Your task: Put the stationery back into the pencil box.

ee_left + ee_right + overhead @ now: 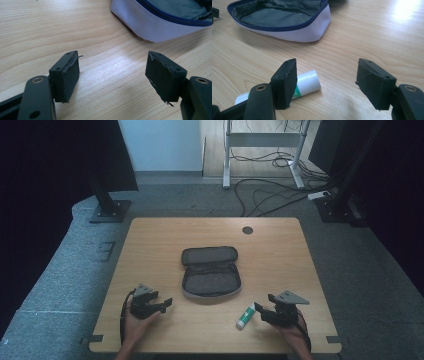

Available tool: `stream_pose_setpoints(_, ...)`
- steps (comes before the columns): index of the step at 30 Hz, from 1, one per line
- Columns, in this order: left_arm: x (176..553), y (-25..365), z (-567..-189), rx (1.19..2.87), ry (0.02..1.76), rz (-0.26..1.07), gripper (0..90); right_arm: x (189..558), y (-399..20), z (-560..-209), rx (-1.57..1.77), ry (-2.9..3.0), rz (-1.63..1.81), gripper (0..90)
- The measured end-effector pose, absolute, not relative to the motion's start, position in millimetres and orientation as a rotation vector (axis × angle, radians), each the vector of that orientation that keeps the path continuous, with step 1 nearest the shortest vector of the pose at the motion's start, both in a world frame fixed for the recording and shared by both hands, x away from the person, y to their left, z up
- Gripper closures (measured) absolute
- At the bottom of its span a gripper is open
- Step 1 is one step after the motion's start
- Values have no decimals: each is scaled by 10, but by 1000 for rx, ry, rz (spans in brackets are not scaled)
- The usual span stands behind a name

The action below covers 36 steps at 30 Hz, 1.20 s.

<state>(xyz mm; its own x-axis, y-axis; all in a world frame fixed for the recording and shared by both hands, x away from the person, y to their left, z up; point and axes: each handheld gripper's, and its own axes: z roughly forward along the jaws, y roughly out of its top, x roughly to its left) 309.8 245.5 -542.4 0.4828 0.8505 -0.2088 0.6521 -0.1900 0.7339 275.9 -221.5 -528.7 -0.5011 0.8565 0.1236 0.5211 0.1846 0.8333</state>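
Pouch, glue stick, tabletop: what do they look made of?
Pouch: looks like woven fabric, matte, pale outside with a fine weave, grey lining, blue zipper edge. Glue stick: likely plastic, smooth with a slight sheen, white ribbed cap, green printed label. Tabletop: light wood grain, semi-gloss; glare patches suggest laminate or varnish, can't tell which.

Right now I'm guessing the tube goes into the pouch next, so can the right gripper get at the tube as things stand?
Probably yes. The right gripper is open, and the glue tube lies on bare table just behind its left jaw, nothing between them; it would need a small shift sideways.
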Motion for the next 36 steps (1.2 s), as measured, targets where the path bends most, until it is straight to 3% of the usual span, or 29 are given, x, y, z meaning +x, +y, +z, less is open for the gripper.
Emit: stream_pose_setpoints(36,3083,2452,-5464,1949,1247,326,288,2616,-1736,-5344,1318,2122,1094,294)
